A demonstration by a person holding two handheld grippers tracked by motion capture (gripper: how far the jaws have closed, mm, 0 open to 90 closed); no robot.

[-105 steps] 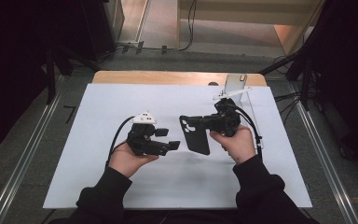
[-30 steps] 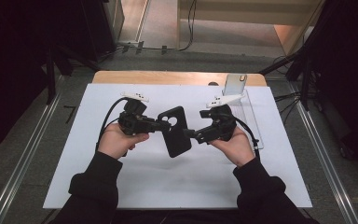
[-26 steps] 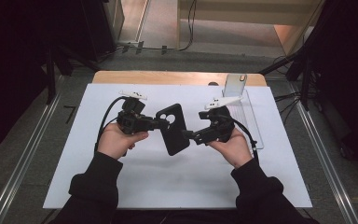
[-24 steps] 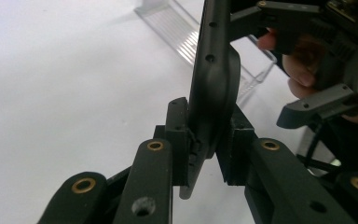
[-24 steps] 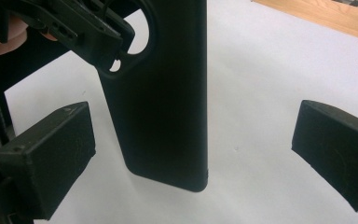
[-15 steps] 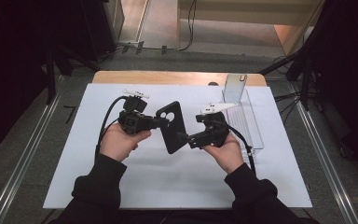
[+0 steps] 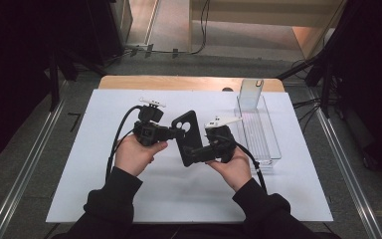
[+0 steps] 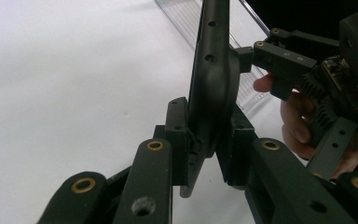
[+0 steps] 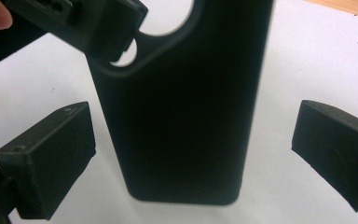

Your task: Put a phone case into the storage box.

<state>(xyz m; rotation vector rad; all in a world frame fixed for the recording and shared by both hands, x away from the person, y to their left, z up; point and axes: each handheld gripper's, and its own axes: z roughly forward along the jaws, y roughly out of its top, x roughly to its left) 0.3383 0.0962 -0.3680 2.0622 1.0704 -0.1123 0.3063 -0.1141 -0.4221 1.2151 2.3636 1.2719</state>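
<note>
A black phone case [image 7: 188, 137] hangs above the white mat, camera cutout at its upper end. My left gripper [image 7: 179, 133] is shut on the case near that upper end. In the left gripper view the pads [image 8: 179, 135] clamp the case [image 8: 214, 70] edge-on from both sides. My right gripper [image 7: 190, 157] is at the case's lower end. The right gripper view shows its pads [image 9: 51, 158] standing wide apart on either side of the case [image 9: 182, 116], touching nothing, so my right gripper [image 9: 191, 158] is open. The left gripper [image 9: 74, 18] shows at top left there.
A clear plastic box [image 7: 266, 144] lies at the right of the white mat [image 7: 104, 199], its lid [image 7: 251, 94] standing upright at the far end. The wooden table edge [image 7: 179, 82] runs behind. Dark stands and cables surround the table.
Earlier the right gripper held the case alone; now the left gripper holds it. Over the last second the right hand has slid left and toward the person, down to the case's lower end.
</note>
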